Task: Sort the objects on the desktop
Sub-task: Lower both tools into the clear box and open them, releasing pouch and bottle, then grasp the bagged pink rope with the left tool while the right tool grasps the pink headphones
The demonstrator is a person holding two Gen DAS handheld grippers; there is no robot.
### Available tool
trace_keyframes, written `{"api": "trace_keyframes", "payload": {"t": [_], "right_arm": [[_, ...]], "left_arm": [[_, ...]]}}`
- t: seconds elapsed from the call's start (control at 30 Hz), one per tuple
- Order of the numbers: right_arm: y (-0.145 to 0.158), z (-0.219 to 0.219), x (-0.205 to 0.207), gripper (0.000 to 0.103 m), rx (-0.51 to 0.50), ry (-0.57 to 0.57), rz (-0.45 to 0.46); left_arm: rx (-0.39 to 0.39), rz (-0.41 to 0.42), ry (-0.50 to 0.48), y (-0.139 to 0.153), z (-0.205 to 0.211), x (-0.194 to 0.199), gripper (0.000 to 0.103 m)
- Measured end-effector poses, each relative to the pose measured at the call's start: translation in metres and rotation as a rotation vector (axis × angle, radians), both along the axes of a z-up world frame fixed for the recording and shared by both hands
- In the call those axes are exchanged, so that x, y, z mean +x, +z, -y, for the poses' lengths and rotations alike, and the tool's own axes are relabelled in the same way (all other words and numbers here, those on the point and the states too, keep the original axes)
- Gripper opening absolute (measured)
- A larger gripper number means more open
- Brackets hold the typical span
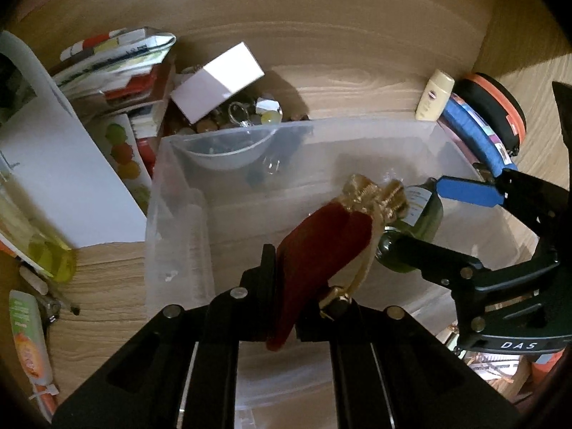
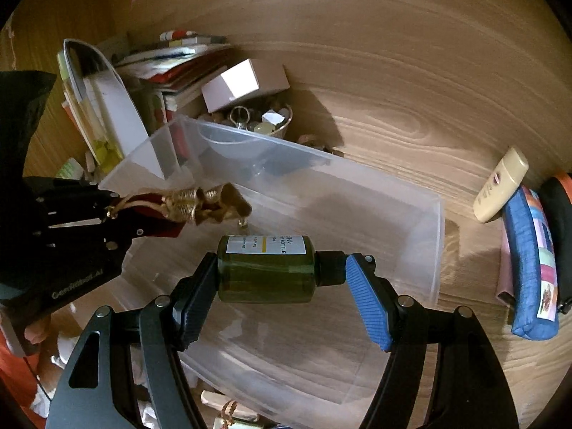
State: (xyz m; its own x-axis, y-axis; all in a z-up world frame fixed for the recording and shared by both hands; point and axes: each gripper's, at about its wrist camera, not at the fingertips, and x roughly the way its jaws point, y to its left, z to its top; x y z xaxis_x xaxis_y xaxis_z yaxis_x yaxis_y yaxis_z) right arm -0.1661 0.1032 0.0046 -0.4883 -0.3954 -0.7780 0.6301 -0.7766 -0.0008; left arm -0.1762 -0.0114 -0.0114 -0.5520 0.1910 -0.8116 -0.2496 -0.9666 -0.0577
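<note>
Two tools are hovering over a clear bin (image 2: 411, 221) that is sitting on the wooden tabletop (image 2: 411, 89). Left tool (image 1: 286, 307) is clamping fully shut on a red pouch (image 1: 321, 246) with a gold gathered top and cord; the pouch is hanging above the bin's interior. Right tool (image 2: 282, 286) is gripping a green bottle (image 2: 266, 273) lengthwise, jaws about half spread, one black pad pressing the base and the blue pad (image 2: 368, 307) pressing the black cap. The bottle is lying level, white label up, above the bin's middle and just beside the pouch.

Behind the bin, a white box (image 2: 246, 84) is resting tilted on a bowl (image 2: 282, 127) of small trinkets, next to a stack of books (image 2: 178, 68). At the right, a cream tube (image 2: 500, 186) is leaning beside a blue case (image 2: 532, 257). At the left in the left view, an orange-and-green tube (image 1: 30, 346) is lying on the tabletop.
</note>
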Motion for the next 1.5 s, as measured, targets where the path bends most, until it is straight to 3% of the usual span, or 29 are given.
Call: {"api": "trace_keyframes", "payload": {"t": [0.1,0.17,0.4,0.53,0.6,0.8,1.0,1.2,1.5], "right_arm": [[0.001,0.003,0.002,0.069,0.029,0.003,-0.018],[0.002,0.004,0.004,0.069,0.041,0.004,-0.028],[0.006,0.005,0.011,0.069,0.093,0.016,-0.047],[0.01,0.0,0.017,0.076,0.086,0.0,-0.064],[0.015,-0.005,0.021,0.081,0.074,-0.012,-0.076],[0.035,-0.026,0.035,0.083,0.032,-0.054,-0.112],[0.057,-0.056,0.053,0.086,-0.051,-0.089,-0.137],[0.067,-0.088,0.081,0.088,-0.109,-0.105,-0.172],[0.045,-0.117,0.115,0.092,-0.143,-0.114,-0.133]], "left_arm": [[-0.002,0.01,-0.011,-0.001,-0.002,0.0,0.015],[-0.001,-0.002,-0.011,0.001,-0.003,0.002,0.028],[0.007,-0.041,-0.001,0.012,-0.001,0.008,0.048],[0.019,-0.07,-0.001,0.023,0.0,0.015,0.05],[0.023,-0.088,0.002,0.03,0.001,0.021,0.056],[0.04,-0.143,0.017,0.051,0.007,0.04,0.07],[0.041,-0.178,0.05,0.066,0.018,0.065,0.076],[0.014,-0.172,0.089,0.061,0.028,0.098,0.078],[-0.012,-0.097,0.107,0.03,0.026,0.144,0.079]]}}
